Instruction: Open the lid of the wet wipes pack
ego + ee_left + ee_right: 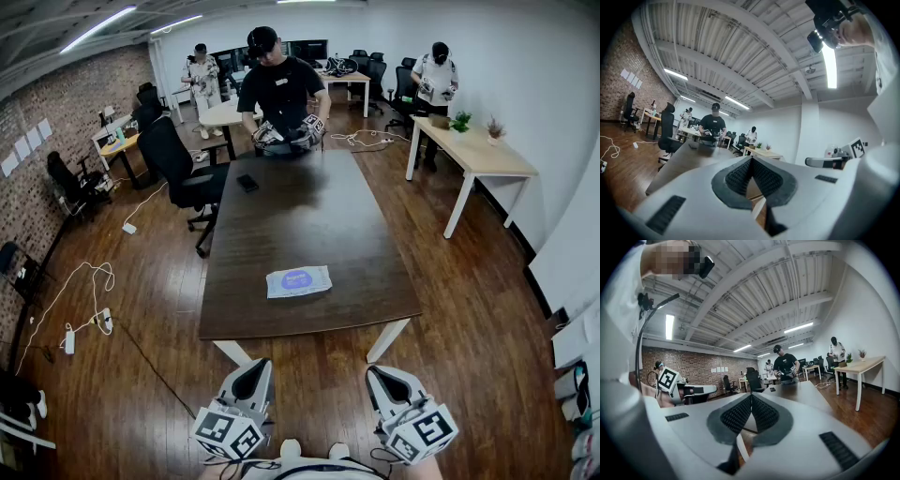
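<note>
- Left hand-held gripper [251, 373]: held short of the table's near edge, over the wooden floor, pointing level toward the table [309, 216]. In the left gripper view its ribbed pads [738, 176] meet at the tip. The jaws are together with nothing between them.
- Right hand-held gripper [384, 377]: also short of the table's near edge, alongside the left one. Its pads [764, 416] meet tip to tip and it is empty.
- Wet wipes pack [298, 281]: lies flat on the table, close to the near edge and about mid-width, well apart from both grippers. A purple-blue oval patch sits in the middle of its top face. This is judged to be the lid or its label, and nothing is raised. The hinge side is too small to tell.
- Handling, as a judgement: a light, soft film pack, likely to slide on the smooth table and buckle if squeezed. The lid is the only stiff part.
  - Pin one end of the pack flat with one gripper.
  - Catch the lid's free lip with the other and lift.
  - Pinching the film alone would probably raise the whole pack.
- Small dark flat device [247, 183], likely a phone: on the table toward its far end, left of centre, clear of the work.
- Person [279, 89]: stands at the table's far end, handling equipment there.
</note>
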Demonstrator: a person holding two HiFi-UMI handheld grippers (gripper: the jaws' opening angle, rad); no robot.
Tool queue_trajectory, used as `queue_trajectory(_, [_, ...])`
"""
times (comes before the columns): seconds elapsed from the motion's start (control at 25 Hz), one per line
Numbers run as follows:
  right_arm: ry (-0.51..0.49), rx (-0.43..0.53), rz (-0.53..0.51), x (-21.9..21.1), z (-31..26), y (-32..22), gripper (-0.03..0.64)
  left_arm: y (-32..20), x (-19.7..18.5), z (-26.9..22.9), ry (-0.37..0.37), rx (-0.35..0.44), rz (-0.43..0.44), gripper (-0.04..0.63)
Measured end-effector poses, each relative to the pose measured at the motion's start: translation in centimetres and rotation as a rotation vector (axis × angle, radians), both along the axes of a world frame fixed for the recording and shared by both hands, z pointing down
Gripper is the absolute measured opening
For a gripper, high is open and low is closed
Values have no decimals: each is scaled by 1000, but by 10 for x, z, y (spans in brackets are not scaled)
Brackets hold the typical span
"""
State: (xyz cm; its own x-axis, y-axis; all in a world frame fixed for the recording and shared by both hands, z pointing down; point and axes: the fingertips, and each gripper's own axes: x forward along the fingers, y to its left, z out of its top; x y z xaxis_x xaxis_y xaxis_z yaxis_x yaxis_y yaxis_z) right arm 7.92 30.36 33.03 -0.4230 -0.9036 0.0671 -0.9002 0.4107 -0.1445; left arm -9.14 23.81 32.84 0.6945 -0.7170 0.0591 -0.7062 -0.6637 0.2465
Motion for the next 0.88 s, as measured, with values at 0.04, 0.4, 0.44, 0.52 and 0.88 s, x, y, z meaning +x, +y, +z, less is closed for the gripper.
queue_trajectory(0.04, [1, -2, -1, 2, 1, 0, 8, 0, 2, 0, -1, 2, 0, 2])
queue_trajectory(0.4, [1, -7, -38, 25, 6, 0, 8, 4, 27, 4, -12, -1, -14, 2])
queue_trajectory(0.44, [0, -10, -45, 28, 8, 1, 8, 5, 30, 5, -13, 0, -19, 2])
queue_trajectory(0.52, [-3, -14, -61, 33, 12, 2, 8, 8, 36, 8, -21, -1, -32, 2])
queue_trajectory(0.88, [-9, -52, -111, 55, 24, 4, 8, 15, 56, 21, -24, -45, -74, 2])
